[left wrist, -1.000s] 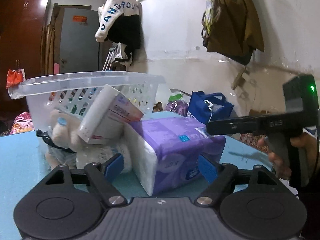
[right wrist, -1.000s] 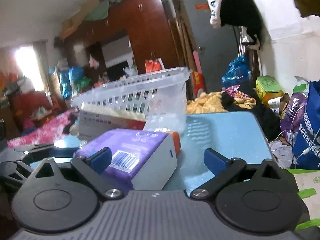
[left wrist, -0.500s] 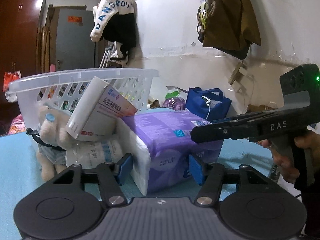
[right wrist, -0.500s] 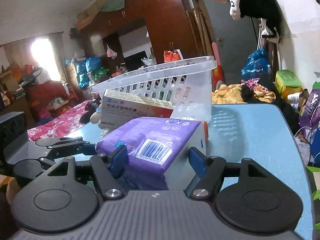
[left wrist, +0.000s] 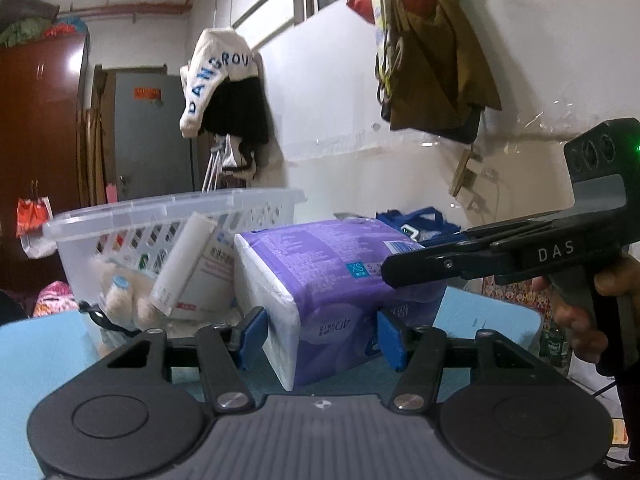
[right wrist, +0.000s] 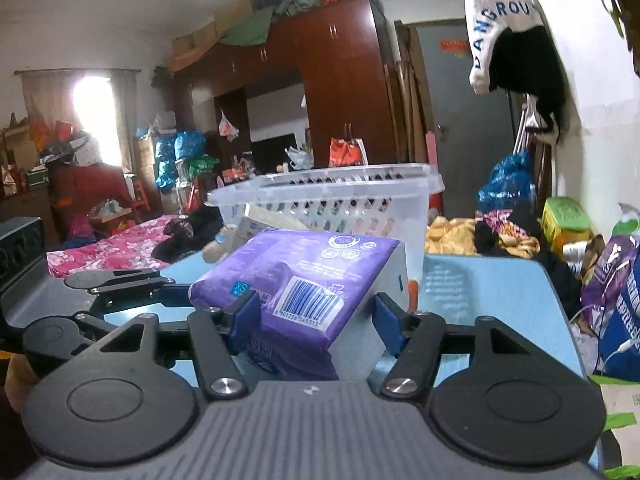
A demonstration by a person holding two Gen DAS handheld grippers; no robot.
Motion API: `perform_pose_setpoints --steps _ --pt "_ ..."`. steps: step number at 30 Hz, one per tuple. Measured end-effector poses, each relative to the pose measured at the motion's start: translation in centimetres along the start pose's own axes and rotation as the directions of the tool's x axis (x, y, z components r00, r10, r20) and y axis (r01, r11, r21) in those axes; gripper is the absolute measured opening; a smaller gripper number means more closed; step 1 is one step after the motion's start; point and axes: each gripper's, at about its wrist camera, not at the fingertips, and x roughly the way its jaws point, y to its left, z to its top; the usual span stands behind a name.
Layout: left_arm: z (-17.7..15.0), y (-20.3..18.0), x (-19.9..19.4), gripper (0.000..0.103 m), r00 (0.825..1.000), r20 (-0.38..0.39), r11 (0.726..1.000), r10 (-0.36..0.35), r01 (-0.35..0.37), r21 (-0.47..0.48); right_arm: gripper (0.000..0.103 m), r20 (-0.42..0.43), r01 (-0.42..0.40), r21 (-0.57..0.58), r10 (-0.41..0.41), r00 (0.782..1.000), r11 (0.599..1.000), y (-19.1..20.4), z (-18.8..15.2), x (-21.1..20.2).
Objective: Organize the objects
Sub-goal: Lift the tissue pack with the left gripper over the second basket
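A purple soft pack (left wrist: 332, 264) marked XS lies on the blue table (left wrist: 40, 344), and both grippers hold it from opposite ends. My left gripper (left wrist: 320, 338) has its blue pads pressed on the pack's white end and purple side. My right gripper (right wrist: 316, 320) straddles the barcode end of the pack (right wrist: 304, 276); its jaws are closing and both pads touch the pack. Just behind the pack stands a clear white basket (left wrist: 172, 212) with a white medicine box (left wrist: 192, 272) and a plush toy (left wrist: 116, 300) in it.
The basket (right wrist: 320, 188) stands directly past the pack. Bare blue table (right wrist: 480, 292) stretches to its right. Bags (right wrist: 616, 304) and clothes sit beyond the table's right edge. A hand (left wrist: 576, 320) holds the right gripper's handle.
Both grippers moved in around the purple pack and narrowed their jaws from wide apart until the pads met it. The pack now looms larger in both views.
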Motion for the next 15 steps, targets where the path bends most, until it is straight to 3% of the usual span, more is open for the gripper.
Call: perform_pose_setpoints --steps 15 --pt "3.2 1.1 -2.5 0.061 0.992 0.116 0.998 0.051 -0.055 0.036 0.064 0.056 -0.022 -0.080 0.027 0.998 0.997 2.1 4.2 0.8"
